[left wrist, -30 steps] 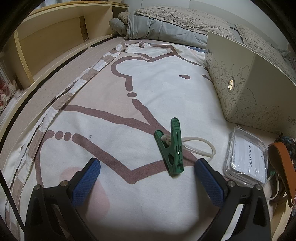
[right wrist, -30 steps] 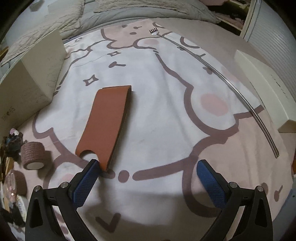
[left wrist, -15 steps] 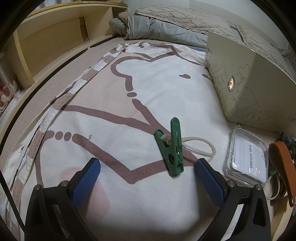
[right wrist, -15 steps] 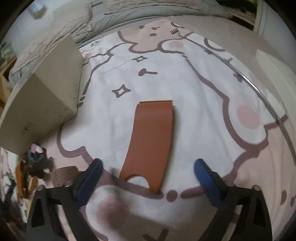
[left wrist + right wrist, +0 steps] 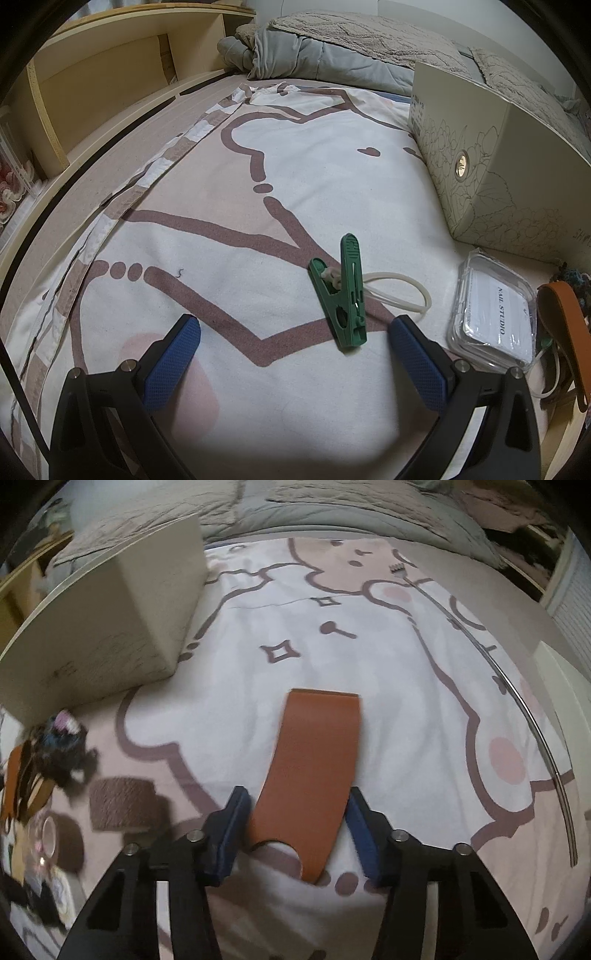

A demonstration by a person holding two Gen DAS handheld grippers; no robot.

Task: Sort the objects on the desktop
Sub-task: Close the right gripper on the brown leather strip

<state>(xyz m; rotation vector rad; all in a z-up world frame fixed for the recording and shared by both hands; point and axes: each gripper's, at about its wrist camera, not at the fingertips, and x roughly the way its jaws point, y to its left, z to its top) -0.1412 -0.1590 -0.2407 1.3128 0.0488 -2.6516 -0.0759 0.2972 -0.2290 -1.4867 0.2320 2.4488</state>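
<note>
My right claw (image 5: 295, 830) has just been closing, and its blue pads (image 5: 231, 834) now sit against the two long edges of the brown leather sleeve (image 5: 314, 771), pinching its near end, where a rounded notch is cut. The sleeve lies flat on the printed bedsheet (image 5: 388, 701), its far end pointing away from me. To the left of the claw lies a brown bandage roll (image 5: 122, 801), and beyond it a dark tangle of small items (image 5: 59, 746) that is too blurred for me to name. A cream cardboard box (image 5: 110, 627) stands at upper left; a thin metal rod (image 5: 517, 701) curves along the right side of the sheet.

My left claw (image 5: 295, 354) is spread wide and holds nothing. Between and just ahead of its fingers lies a green clothes peg (image 5: 341, 295) with a loop of pale cord (image 5: 399, 291) beside it. To the right rests a clear plastic case (image 5: 491, 314) labelled NAIL STUDIO, and next to it a second brown leather piece (image 5: 565, 332). The floral-printed side of the box (image 5: 480, 166) rises behind them.
</note>
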